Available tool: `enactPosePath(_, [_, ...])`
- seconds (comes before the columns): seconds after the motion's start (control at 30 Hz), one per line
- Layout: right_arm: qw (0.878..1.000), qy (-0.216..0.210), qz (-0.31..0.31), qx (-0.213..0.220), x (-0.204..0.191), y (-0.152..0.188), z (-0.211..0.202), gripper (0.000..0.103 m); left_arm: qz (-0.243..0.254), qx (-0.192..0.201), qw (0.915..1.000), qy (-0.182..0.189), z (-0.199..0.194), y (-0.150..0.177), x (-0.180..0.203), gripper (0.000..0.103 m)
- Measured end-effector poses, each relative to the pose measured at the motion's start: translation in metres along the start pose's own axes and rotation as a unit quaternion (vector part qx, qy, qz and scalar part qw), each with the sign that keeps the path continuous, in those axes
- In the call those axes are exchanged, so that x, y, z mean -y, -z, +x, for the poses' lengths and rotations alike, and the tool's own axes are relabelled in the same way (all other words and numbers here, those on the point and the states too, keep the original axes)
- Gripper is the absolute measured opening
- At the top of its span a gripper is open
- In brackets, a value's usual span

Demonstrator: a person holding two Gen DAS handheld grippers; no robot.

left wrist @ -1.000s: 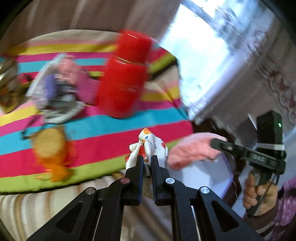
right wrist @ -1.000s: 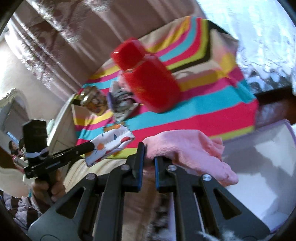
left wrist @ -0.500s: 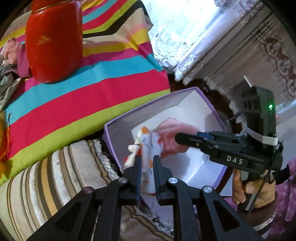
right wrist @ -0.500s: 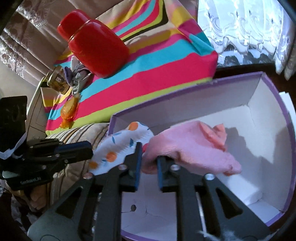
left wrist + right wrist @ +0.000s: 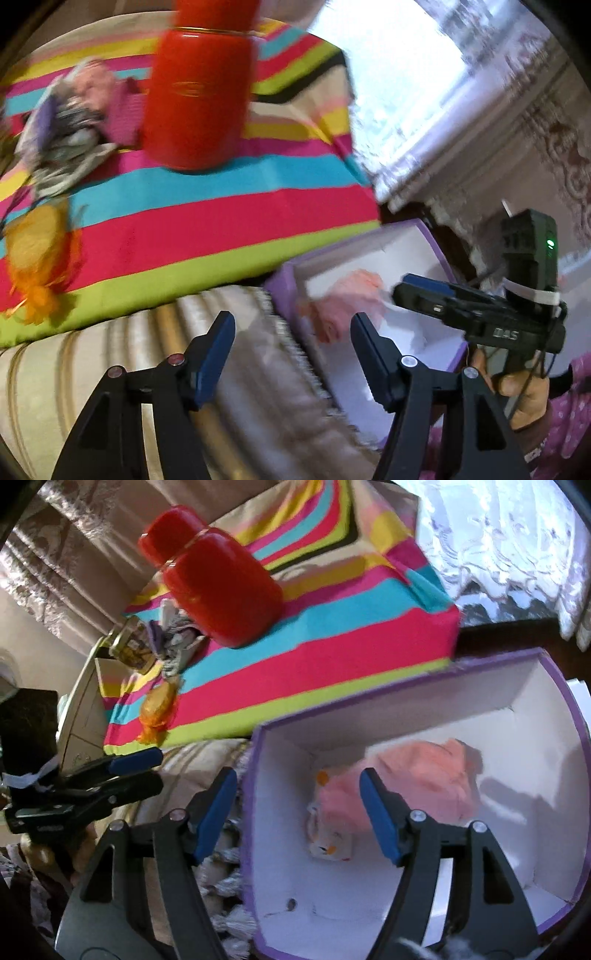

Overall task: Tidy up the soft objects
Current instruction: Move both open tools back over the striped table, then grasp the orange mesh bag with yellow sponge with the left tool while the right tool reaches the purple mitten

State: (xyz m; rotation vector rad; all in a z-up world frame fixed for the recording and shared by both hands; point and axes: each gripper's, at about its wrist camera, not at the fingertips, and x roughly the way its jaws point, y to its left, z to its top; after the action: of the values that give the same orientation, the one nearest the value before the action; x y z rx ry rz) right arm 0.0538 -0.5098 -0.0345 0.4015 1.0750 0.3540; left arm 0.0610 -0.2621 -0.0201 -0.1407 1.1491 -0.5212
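Note:
A pink soft cloth (image 5: 421, 786) lies inside the white, purple-rimmed box (image 5: 576, 716), on top of a white cloth with orange spots (image 5: 330, 843). The pink cloth also shows in the left wrist view (image 5: 343, 299) inside the box (image 5: 439, 254). My right gripper (image 5: 297, 794) is open and empty above the box's near left wall. My left gripper (image 5: 291, 332) is open and empty over the striped sofa edge, just left of the box. A heap of more soft cloths (image 5: 70, 125) lies on the striped cover (image 5: 207, 221).
A big red jar (image 5: 195, 96) stands on the striped cover, beside the cloth heap. An orange wrapped object (image 5: 35, 251) lies at the cover's front left. A gold tin (image 5: 133, 646) sits behind the heap. Lace curtains (image 5: 517, 554) hang beyond the box.
Both grippers have opened and let go: the spotted cloth and the pink cloth now lie in the box. The left gripper has drawn back toward the sofa edge.

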Motion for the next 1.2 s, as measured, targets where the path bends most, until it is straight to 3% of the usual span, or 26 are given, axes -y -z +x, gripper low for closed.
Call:
enactPosePath(0.47, [0.994,-0.020,-0.100,-0.048,-0.117,-0.023,0.060,0.072,-0.090,0.071,0.9902,-0.080,-0.075,0.021,-0.126,0.066])
enactPosePath(0.77, [0.990,-0.029,-0.125,-0.062,-0.171,-0.029,0.095,0.072,-0.136,0.085,0.9810,-0.109,-0.099,0.029,-0.190,0.066])
enactPosePath(1.2, [0.984,-0.013,-0.166,-0.054,-0.227,-0.048,0.121,0.074,-0.127,0.063,0.9845,-0.104,-0.082,0.004,-0.218,0.069])
